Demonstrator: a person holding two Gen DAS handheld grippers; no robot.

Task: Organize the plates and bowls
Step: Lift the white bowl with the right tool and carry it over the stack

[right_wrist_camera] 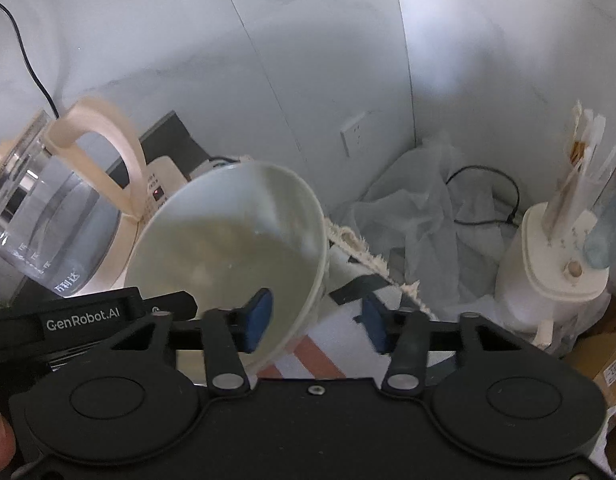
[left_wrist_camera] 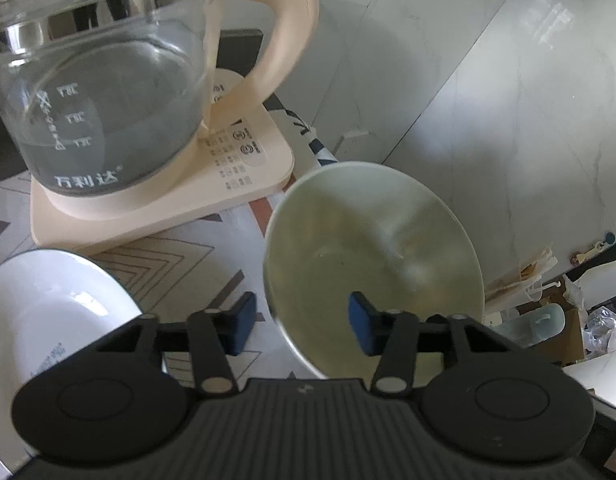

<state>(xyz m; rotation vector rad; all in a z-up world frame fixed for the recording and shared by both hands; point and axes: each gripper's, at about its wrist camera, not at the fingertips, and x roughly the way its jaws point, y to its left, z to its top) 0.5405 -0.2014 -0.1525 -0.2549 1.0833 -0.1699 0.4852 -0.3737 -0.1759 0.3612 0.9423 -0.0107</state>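
A pale cream bowl [left_wrist_camera: 367, 256] is tilted up above the patterned tablecloth; it also shows in the right wrist view [right_wrist_camera: 232, 248]. My left gripper [left_wrist_camera: 304, 328] is open, its jaws wide on either side of the bowl's near rim, right pad [left_wrist_camera: 361, 328] inside the bowl, left pad [left_wrist_camera: 242, 326] outside. My right gripper [right_wrist_camera: 319, 320] is open too, its jaws straddling the bowl's right rim, left pad [right_wrist_camera: 260, 318] inside, right pad [right_wrist_camera: 377, 326] outside. Whether any pad touches the bowl I cannot tell. A white bowl [left_wrist_camera: 48, 312] sits at the lower left.
A glass kettle [left_wrist_camera: 104, 92] with a cream handle stands on its cream base [left_wrist_camera: 156, 208] just behind the bowls. The tablecloth [left_wrist_camera: 180, 264] ends at a fringed edge [right_wrist_camera: 363, 252]. Beyond are marble walls, crumpled white wrap [right_wrist_camera: 435, 208] and a white appliance [right_wrist_camera: 547, 272].
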